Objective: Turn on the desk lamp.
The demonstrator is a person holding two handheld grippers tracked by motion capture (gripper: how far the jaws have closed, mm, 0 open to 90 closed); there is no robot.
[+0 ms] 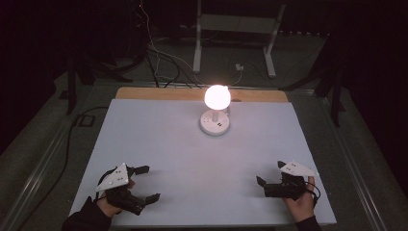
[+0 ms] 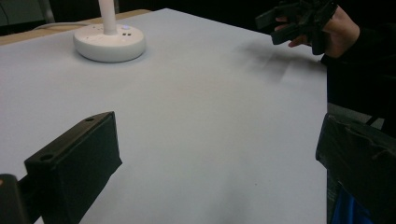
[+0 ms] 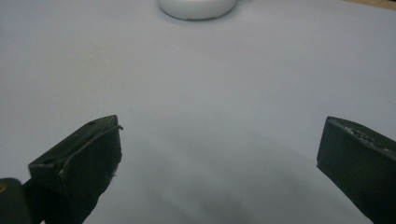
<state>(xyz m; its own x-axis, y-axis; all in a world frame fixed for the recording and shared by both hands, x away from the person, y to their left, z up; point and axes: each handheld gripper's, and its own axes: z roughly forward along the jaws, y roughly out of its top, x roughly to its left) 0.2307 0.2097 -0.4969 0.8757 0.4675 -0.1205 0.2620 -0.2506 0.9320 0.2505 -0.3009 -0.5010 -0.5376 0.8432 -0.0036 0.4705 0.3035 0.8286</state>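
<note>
Grippers both parked at near edge of table (image 1: 144, 125), jaws spread wide, nothing held: left gripper (image 1: 144, 183) at near-left, right gripper (image 1: 274, 179) at near-right. Looks like start or rest stage, approach not begun. Lamp (image 1: 216, 113) stands upright well apart from both, far-centre of white sheet; globe lit, thin stem, round white base w/ small buttons on top. Next move prob. a long forward reach to base, w/ jaw tip aimed at a button
</note>
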